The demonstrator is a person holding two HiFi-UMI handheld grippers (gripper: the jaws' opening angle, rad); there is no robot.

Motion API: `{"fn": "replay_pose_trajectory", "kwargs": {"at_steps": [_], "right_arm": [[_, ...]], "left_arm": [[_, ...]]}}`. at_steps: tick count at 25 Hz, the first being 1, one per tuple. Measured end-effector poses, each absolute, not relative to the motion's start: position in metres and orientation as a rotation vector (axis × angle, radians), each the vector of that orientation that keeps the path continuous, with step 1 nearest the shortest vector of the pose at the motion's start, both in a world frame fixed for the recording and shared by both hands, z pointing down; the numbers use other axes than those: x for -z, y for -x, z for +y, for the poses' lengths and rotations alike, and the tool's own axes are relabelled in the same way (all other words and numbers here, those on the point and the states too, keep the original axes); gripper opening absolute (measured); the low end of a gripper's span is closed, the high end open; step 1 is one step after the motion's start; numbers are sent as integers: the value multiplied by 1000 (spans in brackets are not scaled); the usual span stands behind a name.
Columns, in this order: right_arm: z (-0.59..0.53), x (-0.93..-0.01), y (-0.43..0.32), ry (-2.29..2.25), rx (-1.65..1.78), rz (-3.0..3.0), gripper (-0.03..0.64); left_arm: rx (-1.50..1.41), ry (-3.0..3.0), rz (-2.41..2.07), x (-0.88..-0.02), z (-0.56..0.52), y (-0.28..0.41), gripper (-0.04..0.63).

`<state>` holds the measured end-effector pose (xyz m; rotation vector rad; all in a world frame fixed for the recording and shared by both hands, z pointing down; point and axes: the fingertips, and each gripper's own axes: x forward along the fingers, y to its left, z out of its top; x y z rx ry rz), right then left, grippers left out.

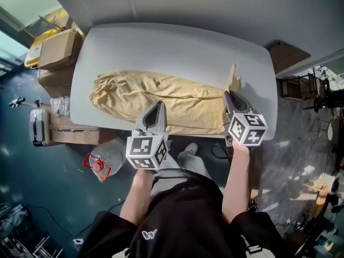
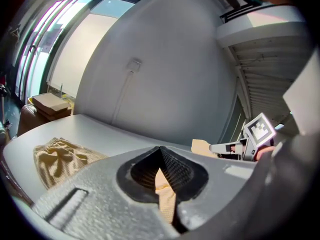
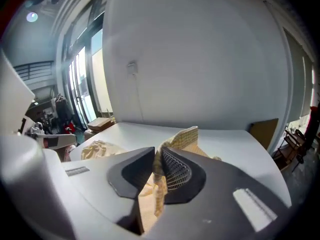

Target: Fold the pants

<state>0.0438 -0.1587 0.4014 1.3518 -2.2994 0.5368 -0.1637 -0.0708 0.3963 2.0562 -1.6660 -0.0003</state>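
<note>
Tan pants (image 1: 161,98) lie lengthwise across the white table (image 1: 177,47), waistband at the left. My left gripper (image 1: 157,108) is shut on the near edge of the pants (image 2: 161,184) about mid-length. At the right end my right gripper (image 1: 228,97) is shut on a leg cuff (image 3: 185,138), which stands lifted above the table as a small peak (image 1: 234,79). In the left gripper view the waistband end (image 2: 57,159) lies flat at the left and the right gripper (image 2: 220,148) shows at the right with cloth in it.
Cardboard boxes (image 1: 56,50) stand left of the table on the floor, with a suitcase (image 1: 38,125) and a red-marked clear bag (image 1: 99,163) below them. A wall runs behind the table. A brown panel (image 1: 287,55) and chairs sit to the right.
</note>
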Motion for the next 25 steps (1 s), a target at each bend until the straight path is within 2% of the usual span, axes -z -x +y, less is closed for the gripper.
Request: {"fn": "replay_pose_trajectory", "kwargs": {"at_steps": [9,19,21,23,25], "right_arm": [[-119,-460,107,-974,-562,-2331,51],[-76,-564,137,-913,-663,-2235,60],[-69,-576,143,-898,-676,-2250,92],[-60,-584,152,-849,-716,-2261,162],[-53,-588,157,-809,-753,-2265,195]], "left_arm": [[5,-1907,-1772,-404,-46,251,4],[-148,-1877,-1664,-469,-33,260,4],[-159,-1863,-1655,-474,-34,257,3],[-159,-1858,-1650,-475,-35,254,3],[-154,-1860,-1643,-474,-34,253,3]]}}
